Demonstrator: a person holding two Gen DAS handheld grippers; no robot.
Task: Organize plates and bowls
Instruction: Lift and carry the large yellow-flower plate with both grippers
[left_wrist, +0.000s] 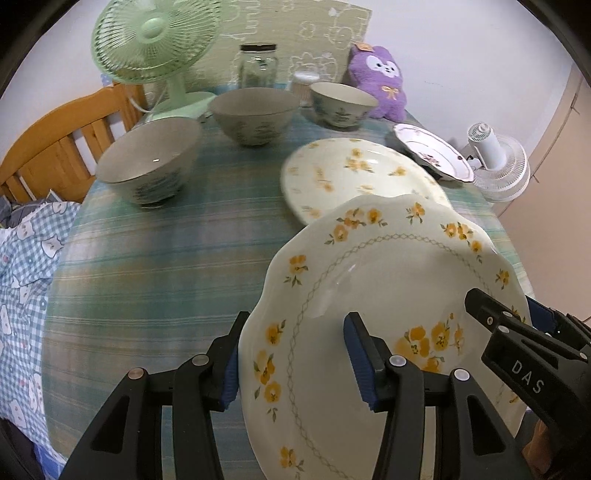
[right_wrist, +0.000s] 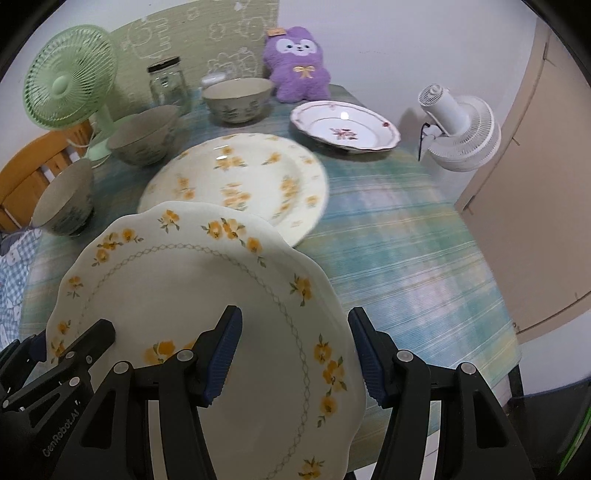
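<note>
Above the striped table (left_wrist: 155, 258), both my grippers, left (left_wrist: 291, 362) and right (right_wrist: 295, 354), clamp opposite rims of the scalloped plate (left_wrist: 388, 280) (thin, glazed edges). It hangs over the flowered plate (right_wrist: 236, 181); uneven tilt could slip it, chipping both.

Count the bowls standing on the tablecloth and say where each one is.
3. One bowl at the left edge near the wooden chair, one beside the green fan's base, one at the back by the purple plush. None looks hidden.
</note>
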